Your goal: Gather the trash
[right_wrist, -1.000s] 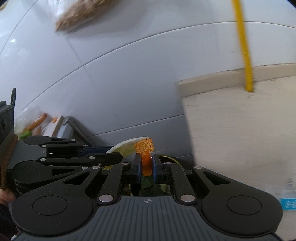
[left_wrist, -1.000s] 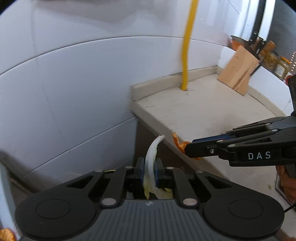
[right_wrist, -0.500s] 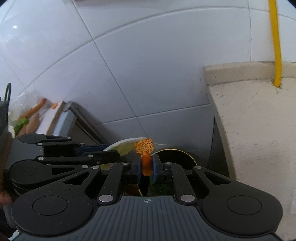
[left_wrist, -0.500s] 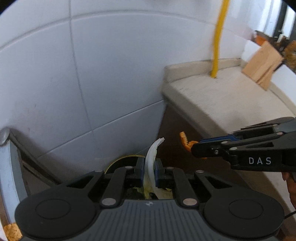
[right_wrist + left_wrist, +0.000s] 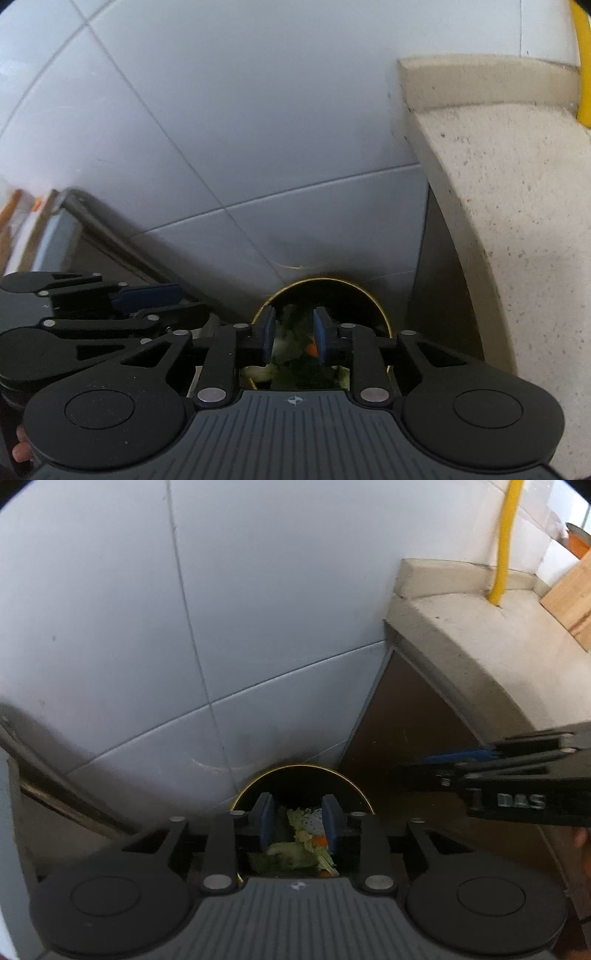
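Both our left gripper (image 5: 297, 821) and right gripper (image 5: 294, 336) have just been opening, empty, over the bin (image 5: 354, 786), so we wait till all scraps (image 5: 295, 849) fall in

Left gripper (image 5: 297, 821) tilted steeply down, jaws just opened, blue pads (image 5: 266, 821) apart, nothing clamped between. Right gripper (image 5: 293, 338) same steep tilt, jaws just opened too, pads (image 5: 320, 338) apart, empty. Grippers side by side, close: right one crosses right edge of left view, left one at left edge of right view. Bit of hand (image 5: 20, 448) at lower left corner of right view.
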Action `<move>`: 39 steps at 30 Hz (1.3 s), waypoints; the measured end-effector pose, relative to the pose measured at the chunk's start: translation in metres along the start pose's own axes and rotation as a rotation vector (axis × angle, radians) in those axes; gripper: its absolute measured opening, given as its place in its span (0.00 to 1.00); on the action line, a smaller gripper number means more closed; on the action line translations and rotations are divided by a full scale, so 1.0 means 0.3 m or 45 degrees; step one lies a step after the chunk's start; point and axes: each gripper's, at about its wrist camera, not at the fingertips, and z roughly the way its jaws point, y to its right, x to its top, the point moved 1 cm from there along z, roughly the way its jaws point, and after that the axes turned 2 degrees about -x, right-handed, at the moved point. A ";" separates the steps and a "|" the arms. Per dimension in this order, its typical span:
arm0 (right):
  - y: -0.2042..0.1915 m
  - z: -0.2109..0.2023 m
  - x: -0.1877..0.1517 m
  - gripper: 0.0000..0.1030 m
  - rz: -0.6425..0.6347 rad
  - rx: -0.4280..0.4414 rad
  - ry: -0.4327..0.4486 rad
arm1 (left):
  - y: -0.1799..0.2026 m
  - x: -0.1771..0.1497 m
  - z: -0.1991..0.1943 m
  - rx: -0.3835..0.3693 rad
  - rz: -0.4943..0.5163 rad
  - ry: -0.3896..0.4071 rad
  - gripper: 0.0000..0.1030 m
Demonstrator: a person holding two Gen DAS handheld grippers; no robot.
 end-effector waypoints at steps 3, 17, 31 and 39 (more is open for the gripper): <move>0.014 -0.018 -0.017 0.31 0.027 0.008 0.002 | -0.022 -0.004 0.011 -0.031 -0.050 -0.017 0.23; 0.263 -0.614 -0.241 0.60 0.277 -0.208 0.325 | 0.086 0.006 -0.081 -0.392 0.035 0.078 0.27; 0.765 -0.807 -0.496 0.62 0.793 -0.311 0.374 | 0.657 0.104 -0.070 -0.887 0.232 0.028 0.28; 0.935 -0.797 -0.558 0.58 0.954 -0.145 0.403 | 0.745 0.133 0.043 -1.000 0.093 -0.098 0.28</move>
